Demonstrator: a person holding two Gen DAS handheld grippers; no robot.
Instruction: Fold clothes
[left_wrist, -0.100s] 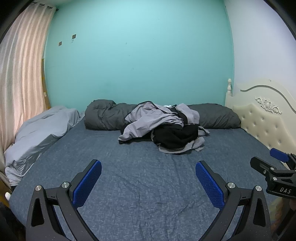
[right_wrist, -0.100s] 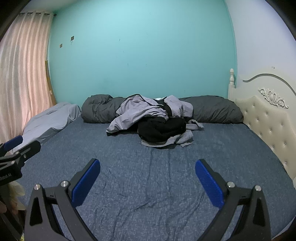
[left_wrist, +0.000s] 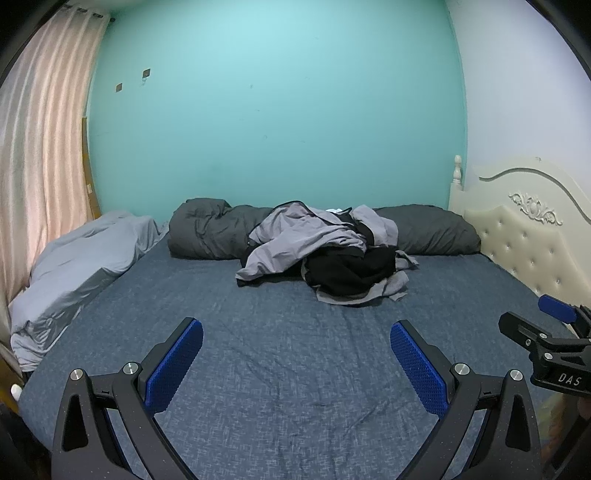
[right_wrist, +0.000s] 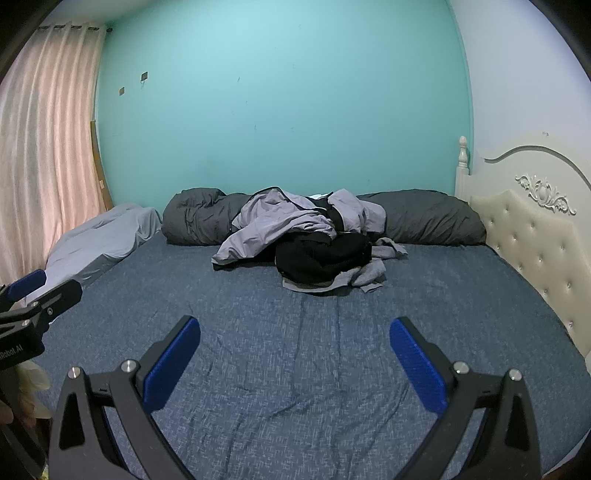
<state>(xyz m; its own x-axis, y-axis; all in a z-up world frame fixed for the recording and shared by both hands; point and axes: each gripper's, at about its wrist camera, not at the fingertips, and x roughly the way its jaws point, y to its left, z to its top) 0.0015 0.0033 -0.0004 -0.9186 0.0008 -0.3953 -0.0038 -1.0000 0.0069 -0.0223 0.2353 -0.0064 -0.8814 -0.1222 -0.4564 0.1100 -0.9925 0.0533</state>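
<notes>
A flat turquoise painted wall fills the far side of the room, meeting a pale white wall on the right. A wide bed with a wrinkled, speckled dark blue sheet takes up the lower half of both views, its bare near part lying under the two tools. A pink pleated curtain hangs down the left edge. At the right stands a cream tufted headboard with a carved scroll ornament. Along the far edge of the bed lies a long dark grey rolled quilt, and at the far left a light grey crumpled bedcover slopes off the mattress.

The clothes to fold sit in one loose heap at the far middle of the bed, resting against the quilt: a lilac-grey jacket-like garment lies on top and to the left, touching a bundled black garment on the right, with a grey cloth edge spread beneath it.

The left gripper, black with blue ribbed pads, is spread wide and holds nothing, well short of the heap. The right gripper is likewise spread wide and empty above the near sheet. Each tool shows at the other view's side edge.

Two small dark wall hooks sit high on the turquoise wall.
</notes>
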